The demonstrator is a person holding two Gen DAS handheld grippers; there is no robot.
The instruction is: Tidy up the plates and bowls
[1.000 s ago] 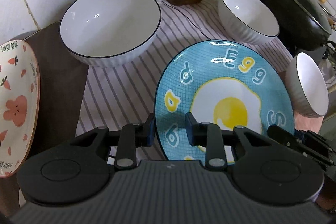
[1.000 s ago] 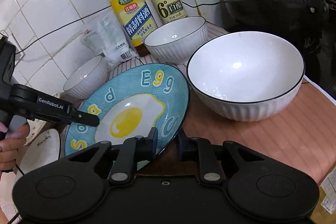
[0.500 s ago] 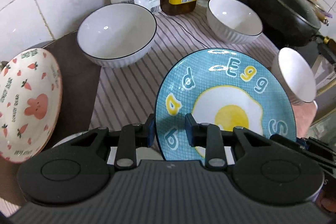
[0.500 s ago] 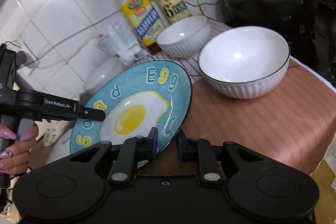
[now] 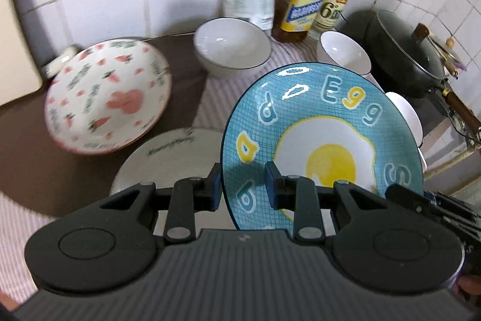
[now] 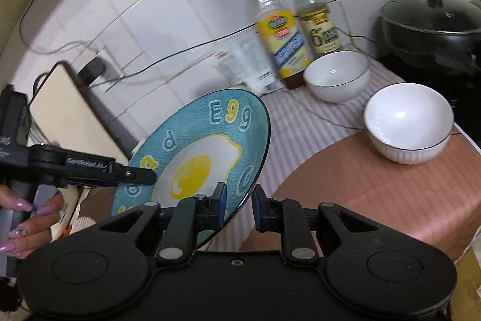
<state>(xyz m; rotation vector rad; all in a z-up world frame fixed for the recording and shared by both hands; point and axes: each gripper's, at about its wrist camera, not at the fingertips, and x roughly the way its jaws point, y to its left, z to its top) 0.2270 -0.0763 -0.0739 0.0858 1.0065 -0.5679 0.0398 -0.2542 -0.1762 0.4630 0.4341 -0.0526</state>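
**Left wrist view: egg plate carried by both grippers toward the plate stack**

Left wrist view: the blue egg plate (image 5: pixel 324 140) is seen tilted on edge at lower centre, clear of the counter. The left gripper (image 5: pixel 242 185) is nearly closed, its blue pads (image 5: pixel 272 185) clamped on the plate's lower left rim. In the right wrist view the right gripper (image 6: pixel 239 203) is likewise closed down on the opposite rim of the plate, low in the frame, one finger on each face.

At centre left of the left wrist view a plain grey plate (image 5: pixel 168 158) lies flat on the dark mat, and a rabbit-and-carrot plate (image 5: pixel 108 98) lies beside it toward upper left. Three white bowls are seen: a large one (image 5: pixel 231 50) at upper centre, one (image 5: pixel 345 56) right of it, one (image 6: pixel 409 122) at the right of the right wrist view on the pink cloth.

The step is judged to be a two-handed carry to the plates. It is done well if both grips are kept firm, the plate is levelled before lowering, and it is centred over the grey plate. Rim contact with the rabbit plate should be avoided, and both grips should be released together only once the plate is seated.
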